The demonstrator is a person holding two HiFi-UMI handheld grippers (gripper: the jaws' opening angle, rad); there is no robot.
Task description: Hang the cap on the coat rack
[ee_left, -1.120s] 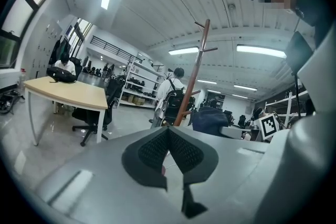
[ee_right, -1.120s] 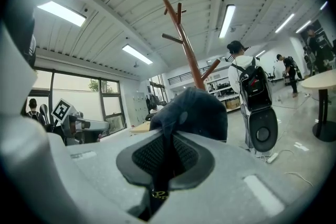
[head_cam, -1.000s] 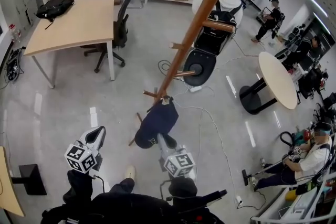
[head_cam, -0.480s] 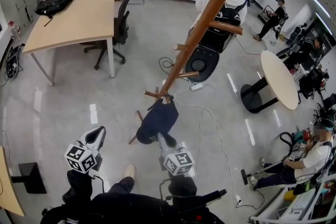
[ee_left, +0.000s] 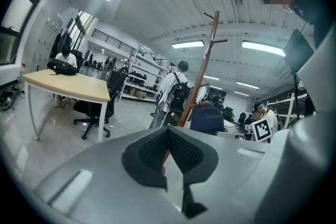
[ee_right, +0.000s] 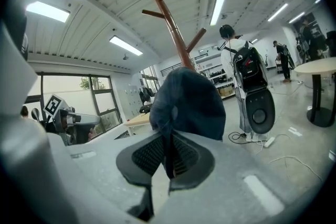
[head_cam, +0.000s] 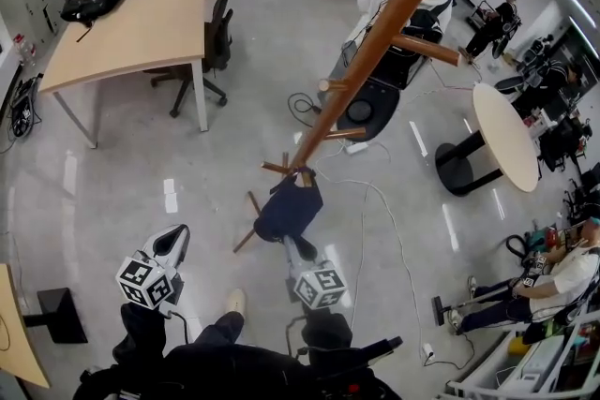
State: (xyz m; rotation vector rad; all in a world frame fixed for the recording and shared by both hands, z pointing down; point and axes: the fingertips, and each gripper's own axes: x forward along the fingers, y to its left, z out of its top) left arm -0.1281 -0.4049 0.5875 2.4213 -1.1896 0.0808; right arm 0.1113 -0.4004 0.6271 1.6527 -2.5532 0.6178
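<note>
Holding: my right gripper (head_cam: 294,244) has its jaws closed down on a fold of the cap (head_cam: 289,211), with the cloth pinched between the pads (ee_right: 185,157).
Cap: dark blue, hanging at 12 o'clock from my right gripper. Its top is against the rack (head_cam: 375,50) by the lowest pegs. I cannot tell whether it is hooked on a peg.
Rack: a brown wooden pole running from the cap towards 1 o'clock in the head view, with pegs sticking out along it.
Left gripper (head_cam: 171,241): at 9 o'clock of my right one, well apart from the cap, jaws together with nothing between them.
Table (head_cam: 131,28): wooden top, at 10 o'clock of the cap, with a black bag (head_cam: 94,3) lying on its far end.
</note>
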